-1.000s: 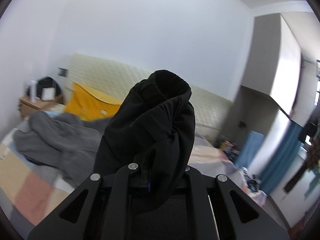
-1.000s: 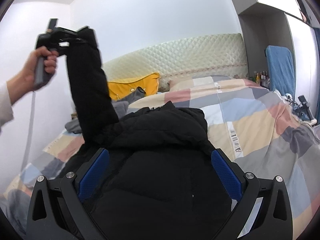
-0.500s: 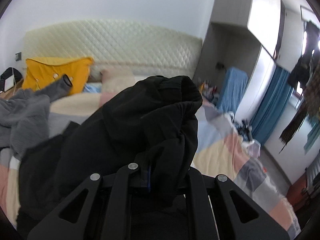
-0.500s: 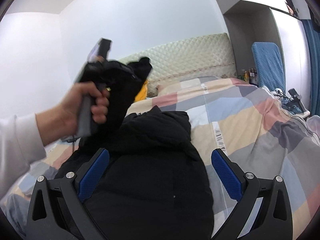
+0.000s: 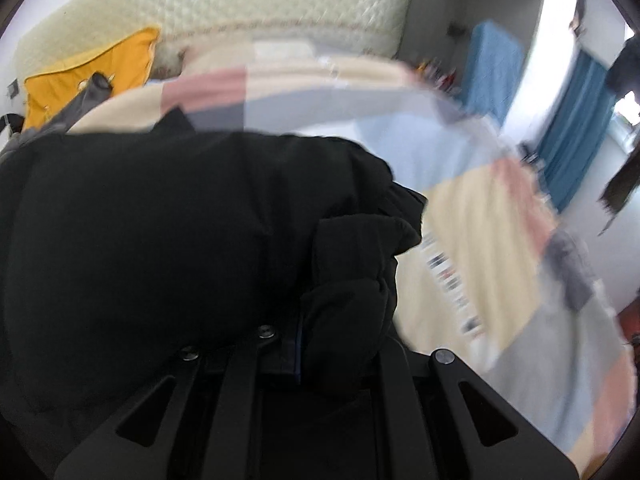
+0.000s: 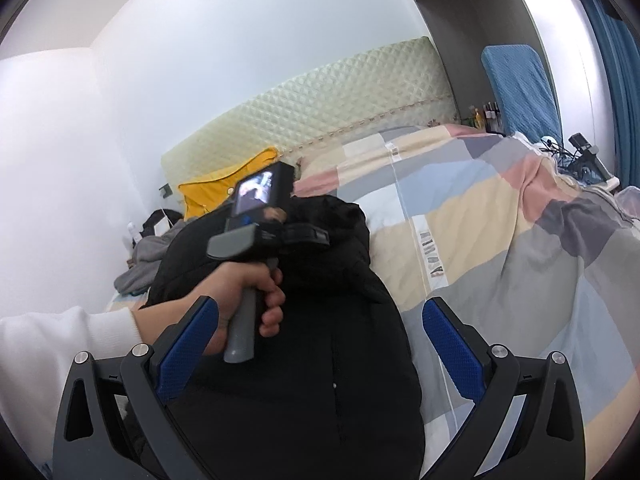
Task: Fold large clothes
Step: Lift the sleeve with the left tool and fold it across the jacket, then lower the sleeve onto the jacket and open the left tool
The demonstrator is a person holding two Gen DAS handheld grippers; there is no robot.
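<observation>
A black puffer jacket (image 6: 312, 360) lies spread on a bed's patchwork quilt (image 6: 500, 240), its sleeve (image 5: 352, 272) bunched in the left gripper (image 5: 298, 344), whose jaws are clamped tight on the cuff above the jacket's body. The person's left hand (image 6: 244, 296), in a white sleeve (image 6: 60, 344), grasps that tool's grey handle. The right gripper (image 6: 316, 340) hovers over the jacket, blue-padded jaws spread wide, holding nothing. A yellow pillow (image 6: 224, 184) leans on the quilted headboard (image 6: 320, 120).
</observation>
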